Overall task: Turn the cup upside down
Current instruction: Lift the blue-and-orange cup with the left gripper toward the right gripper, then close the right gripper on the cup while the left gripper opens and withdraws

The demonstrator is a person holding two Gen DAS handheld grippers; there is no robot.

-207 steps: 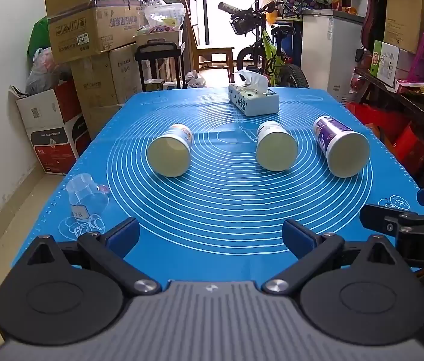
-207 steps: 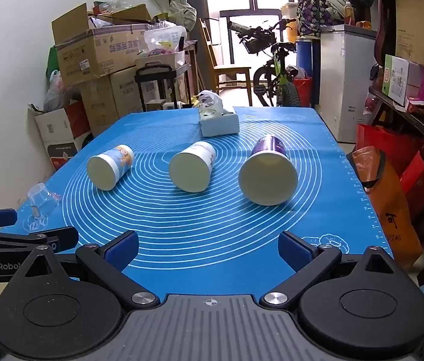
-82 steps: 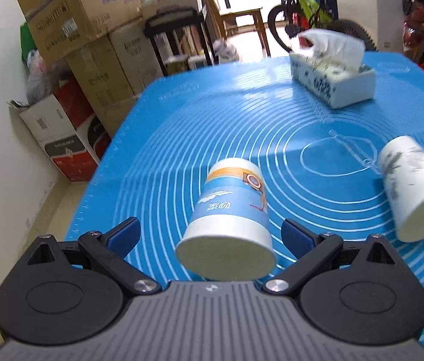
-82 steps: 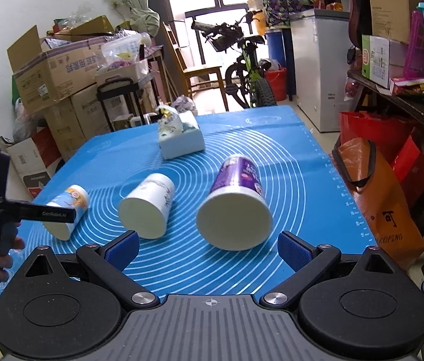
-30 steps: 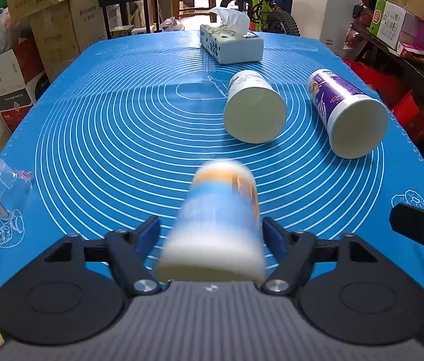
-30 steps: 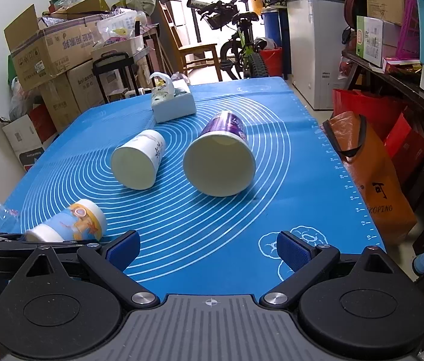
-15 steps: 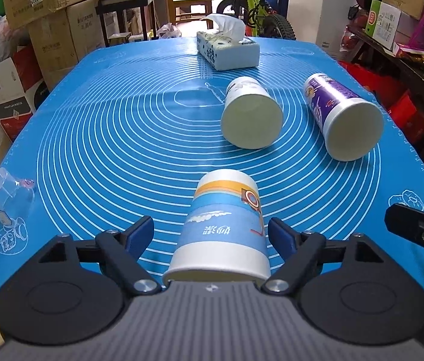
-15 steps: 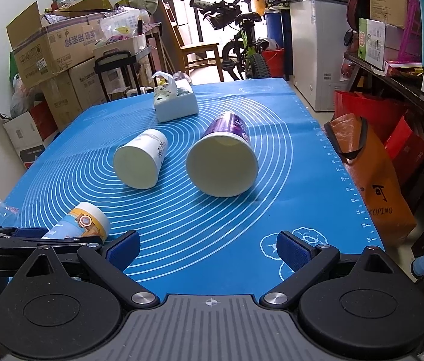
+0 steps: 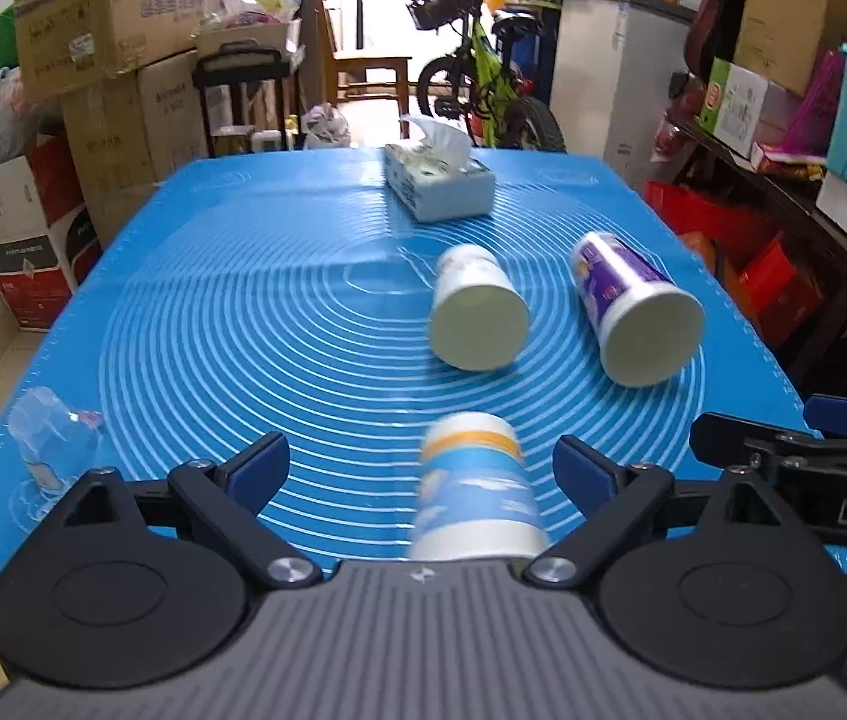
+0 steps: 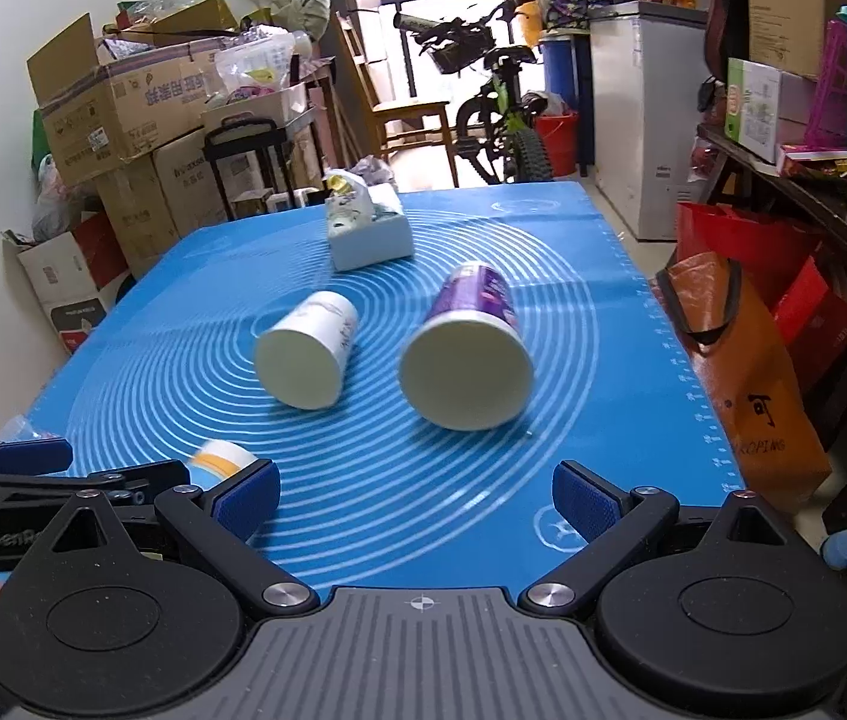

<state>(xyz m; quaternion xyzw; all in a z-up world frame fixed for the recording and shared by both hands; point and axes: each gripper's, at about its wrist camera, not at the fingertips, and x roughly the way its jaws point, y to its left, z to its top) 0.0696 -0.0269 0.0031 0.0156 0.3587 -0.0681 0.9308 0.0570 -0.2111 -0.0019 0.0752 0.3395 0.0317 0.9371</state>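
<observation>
Left wrist view: my left gripper (image 9: 423, 468) stands with jaws spread wide, its blue pads clear of the blue-and-orange cup (image 9: 474, 492), which stands upside down on the blue mat (image 9: 213, 312), wide mouth down, between the pads and nearer the right one; its outline is blurred. Beyond that cup lie the white cup (image 9: 477, 318) and, to its right, the purple cup (image 9: 633, 312), both on their sides with mouths toward the camera. The tissue box (image 9: 438, 183) sits far behind the blue-and-orange cup, and a clear plastic cup (image 9: 51, 450) is well to its left at the mat edge. Right wrist view: my right gripper (image 10: 417, 495) is likewise released, holding nothing. The blue-and-orange cup (image 10: 222, 456) shows only partly, just behind my left pad, with the white cup (image 10: 309, 357) and purple cup (image 10: 471, 354) farther off beyond it.
</observation>
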